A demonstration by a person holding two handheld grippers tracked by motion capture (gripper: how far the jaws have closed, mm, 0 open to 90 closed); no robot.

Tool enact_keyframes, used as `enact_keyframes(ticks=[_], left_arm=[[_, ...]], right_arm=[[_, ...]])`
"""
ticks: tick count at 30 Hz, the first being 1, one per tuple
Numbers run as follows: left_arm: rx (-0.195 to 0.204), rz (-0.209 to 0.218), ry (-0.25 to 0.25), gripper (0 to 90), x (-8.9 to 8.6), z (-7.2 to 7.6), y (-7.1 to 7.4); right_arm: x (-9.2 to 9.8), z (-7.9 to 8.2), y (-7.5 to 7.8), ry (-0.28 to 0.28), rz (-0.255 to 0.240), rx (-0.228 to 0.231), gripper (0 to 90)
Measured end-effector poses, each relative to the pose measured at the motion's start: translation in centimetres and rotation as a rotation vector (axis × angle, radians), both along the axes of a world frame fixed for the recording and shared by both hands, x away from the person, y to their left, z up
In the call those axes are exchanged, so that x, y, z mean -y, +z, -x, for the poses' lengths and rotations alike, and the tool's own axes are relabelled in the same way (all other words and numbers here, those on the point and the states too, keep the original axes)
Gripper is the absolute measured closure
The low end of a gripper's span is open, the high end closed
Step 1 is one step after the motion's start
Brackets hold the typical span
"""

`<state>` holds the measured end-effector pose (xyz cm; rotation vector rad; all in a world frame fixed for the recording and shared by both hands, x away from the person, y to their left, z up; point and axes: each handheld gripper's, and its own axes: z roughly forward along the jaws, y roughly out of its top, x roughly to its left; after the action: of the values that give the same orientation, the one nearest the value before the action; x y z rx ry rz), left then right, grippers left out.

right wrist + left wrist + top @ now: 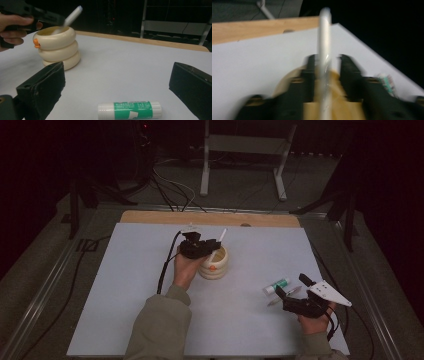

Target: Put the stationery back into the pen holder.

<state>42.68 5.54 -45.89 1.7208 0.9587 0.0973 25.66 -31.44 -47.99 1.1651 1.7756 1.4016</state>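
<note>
A slim white pen (pixel 324 57) stands tilted in a cream holder (pixel 56 47) of three stacked rings with a small orange knob. The pen runs between the left claw (pixel 325 65) jaws, which stand a little apart, not pressing it. The right claw (pixel 117 82) gapes wide — a green-and-white glue stick (pixel 130 110) lies on the counter (pixel 120 65) between its jaws.

room dark | grey floor (pixel 240 185) | cables (pixel 172 190) | white frame (pixel 245 145)

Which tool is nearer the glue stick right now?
Right. The right tool hovers just beside the glue stick, jaws open toward it. The left tool is farther off, over the cream holder.
</note>
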Motion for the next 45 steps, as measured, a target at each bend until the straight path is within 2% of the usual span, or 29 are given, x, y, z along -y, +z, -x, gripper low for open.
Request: enact_keyframes(ticks=[2,4,10,13,15,18,23,29,34,37,40,45], left_arm=[[0.015,0.001,0.012,40.3,0.0,0.1,0.3],[0.018,0.004,0.023,27.7,-0.1,0.2,0.6],[0.014,0.028,0.043,15.7,-1.1,0.2,1.0],[0.008,0.036,0.041,13.8,-1.6,0.2,1.1],[-0.005,0.050,0.016,15.0,-2.1,0.2,1.2],[0.004,0.067,0.018,14.8,-3.0,0.6,1.6],[-0.007,0.052,0.033,3.5,-4.5,1.3,2.1],[0.007,0.017,0.095,0.5,-7.0,2.6,2.3],[0.011,-0.051,0.139,0.1,-9.1,3.9,2.2],[0.016,-0.049,0.167,0.2,-10.5,4.9,2.2],[0.040,-0.043,0.194,0.2,-11.6,6.0,2.3],[0.062,-0.043,0.209,0.2,-13.2,8.1,2.0]], right_arm=[[0.0,0.0,0.0,0.000,0.001,0.000,1.0],[0.0,0.0,0.0,0.000,0.001,0.000,1.0],[0.0,0.0,0.0,0.000,0.001,-0.001,1.0],[0.0,0.0,0.0,-0.001,0.001,-0.001,0.9],[0.0,0.0,0.0,-0.001,0.000,-0.001,0.9],[0.0,0.0,0.0,-0.002,0.001,-0.001,0.9],[-0.1,0.0,0.0,0.000,0.003,-0.004,1.0],[-0.1,0.0,0.0,-0.002,0.003,-0.006,0.9],[-0.1,0.0,0.0,-0.001,0.004,-0.007,1.0],[-0.1,0.0,-0.1,-0.002,0.003,-0.009,1.0],[-0.2,0.0,-0.1,0.002,0.003,-0.010,1.0],[-0.2,-0.1,-0.1,0.006,0.004,-0.016,0.9]])
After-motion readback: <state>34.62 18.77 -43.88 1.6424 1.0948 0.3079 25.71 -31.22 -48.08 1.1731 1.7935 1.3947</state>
